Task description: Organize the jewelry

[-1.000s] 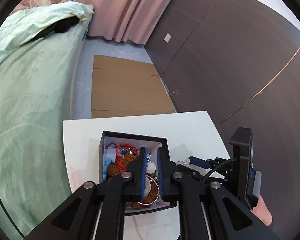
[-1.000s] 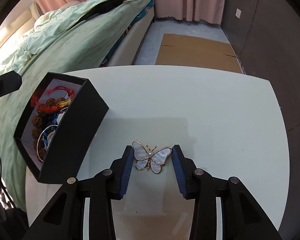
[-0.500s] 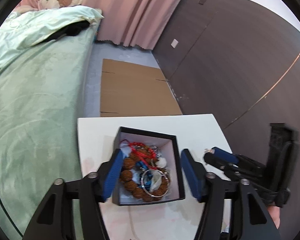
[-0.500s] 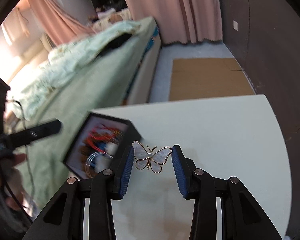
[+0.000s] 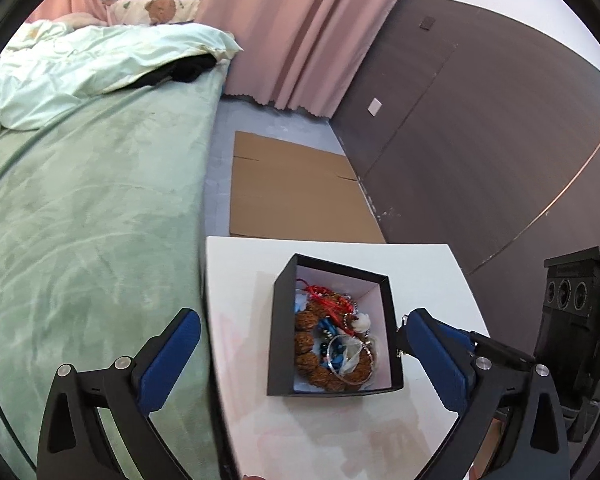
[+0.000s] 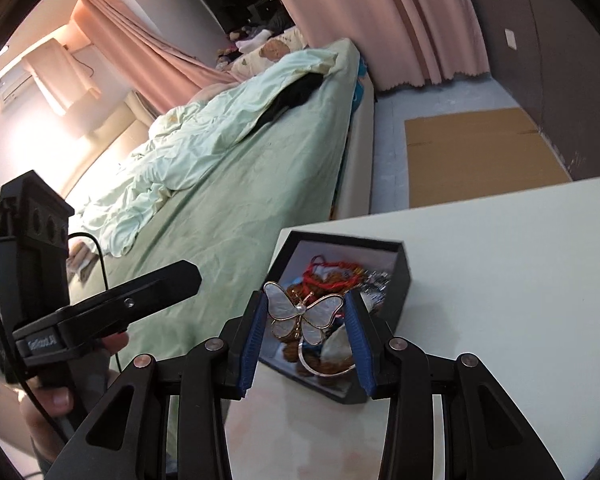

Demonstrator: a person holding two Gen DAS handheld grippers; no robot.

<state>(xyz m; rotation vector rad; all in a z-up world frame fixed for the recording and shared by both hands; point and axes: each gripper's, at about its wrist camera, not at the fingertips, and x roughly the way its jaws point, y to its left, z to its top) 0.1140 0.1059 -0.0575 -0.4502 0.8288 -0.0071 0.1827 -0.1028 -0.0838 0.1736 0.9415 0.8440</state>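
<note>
Both grippers hang over a white table (image 5: pixel 340 432) that stands against a bed with a green cover (image 5: pixel 84 240); a flattened cardboard sheet (image 5: pixel 296 192) lies on the floor beyond, by pink curtains (image 5: pixel 300 28) and a dark panelled wall.

On the table sits an open black jewelry box (image 5: pixel 278 320), white inside, holding a brown bead bracelet (image 5: pixel 304 344), a red cord (image 5: pixel 324 296), a silver bangle (image 5: pixel 340 360) and other small pieces too tangled to tell apart. Its near wall and raised rim stand between the approaching grippers and the contents.

The left gripper (image 5: pixel 300 340) is opening, its blue pads (image 5: pixel 168 360) spread very wide, one out over the bed edge, the other just past the box's right side. Nothing is between the pads except the box below, which they do not touch. In the right wrist view a hand (image 6: pixel 56 404) holds this gripper's handle, off to the left of the box.

The right gripper (image 6: pixel 305 318) grips a butterfly brooch (image 6: pixel 300 312), gold-rimmed with pearly white wings, one pad pressing each wingtip. The brooch is held in the air above the near corner of the box (image 6: pixel 400 280). Its wingspan runs across, pad to pad; its body is tilted, antennae toward the upper right.
</note>
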